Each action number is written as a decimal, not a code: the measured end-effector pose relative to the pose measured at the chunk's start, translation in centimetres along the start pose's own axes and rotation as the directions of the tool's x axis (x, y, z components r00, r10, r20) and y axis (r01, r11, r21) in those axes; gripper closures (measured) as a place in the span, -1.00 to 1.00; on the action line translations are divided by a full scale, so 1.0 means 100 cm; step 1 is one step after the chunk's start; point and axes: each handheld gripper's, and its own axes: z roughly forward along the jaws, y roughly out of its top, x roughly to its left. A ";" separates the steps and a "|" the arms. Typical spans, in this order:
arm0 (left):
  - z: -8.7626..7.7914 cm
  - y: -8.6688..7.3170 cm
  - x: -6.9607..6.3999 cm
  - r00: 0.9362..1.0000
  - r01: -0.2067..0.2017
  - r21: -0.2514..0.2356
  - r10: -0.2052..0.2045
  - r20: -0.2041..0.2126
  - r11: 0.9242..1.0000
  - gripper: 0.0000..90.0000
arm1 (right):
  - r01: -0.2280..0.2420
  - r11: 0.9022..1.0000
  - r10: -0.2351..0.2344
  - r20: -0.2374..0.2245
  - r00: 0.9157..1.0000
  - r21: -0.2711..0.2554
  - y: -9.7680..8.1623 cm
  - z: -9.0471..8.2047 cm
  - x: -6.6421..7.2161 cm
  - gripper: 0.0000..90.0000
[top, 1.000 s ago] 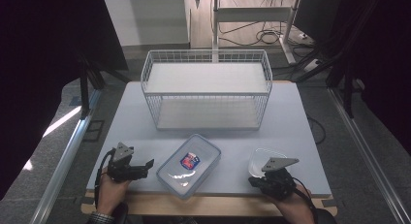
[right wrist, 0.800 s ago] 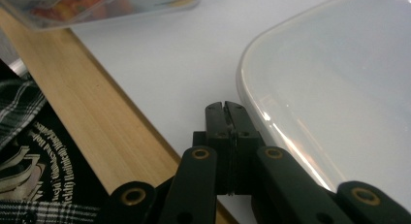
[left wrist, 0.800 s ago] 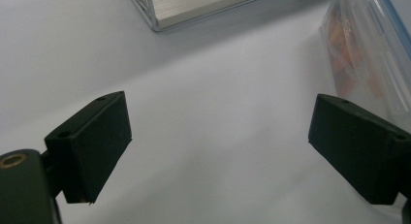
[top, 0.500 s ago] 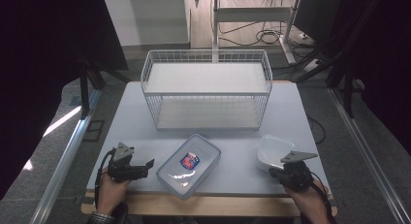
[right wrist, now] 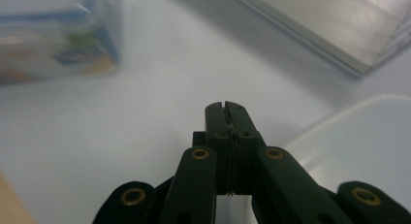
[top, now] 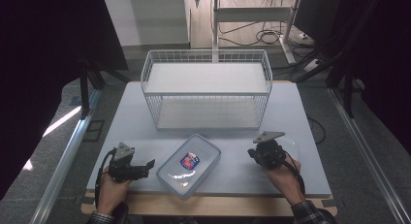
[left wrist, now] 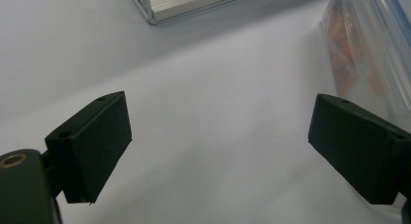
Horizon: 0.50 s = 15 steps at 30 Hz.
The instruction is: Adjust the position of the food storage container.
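The container (top: 189,165) lies before the wire basket (top: 206,90), between both claws.

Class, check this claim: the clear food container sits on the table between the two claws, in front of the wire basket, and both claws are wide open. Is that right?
Not quite. The left claw is wide open, but the right claw is shut with nothing held, as the right gripper view shows. The rest holds: the clear food container sits on the table between them, in front of the wire basket.

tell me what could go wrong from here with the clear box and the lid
1. The right gripper is shut, its fingers pinching nothing, beside the lid; a push may only slide it.
2. The left gripper is open but off the clear box, so the box could skid when the lid arrives.
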 end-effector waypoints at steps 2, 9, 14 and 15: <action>-0.002 0.001 0.000 1.000 0.019 0.010 -0.019 0.006 1.000 -0.81 | -0.011 1.000 0.011 -0.005 1.000 0.002 -0.003 0.001 -0.003 0.99; -0.025 -0.009 -0.010 0.993 0.060 0.030 -0.062 0.096 0.998 -0.82 | -0.007 1.000 0.006 0.061 0.998 0.006 -0.016 -0.011 -0.009 0.99; -0.048 -0.024 -0.029 0.970 -0.001 0.061 -0.014 0.244 0.998 -0.02 | -0.007 0.999 0.005 -0.040 0.999 -0.052 -0.004 -0.008 -0.001 0.97; -0.048 -0.024 -0.033 0.965 -0.027 0.089 0.002 0.263 0.996 0.13 | -0.012 0.998 0.008 -0.059 0.998 -0.063 0.000 -0.005 0.001 0.97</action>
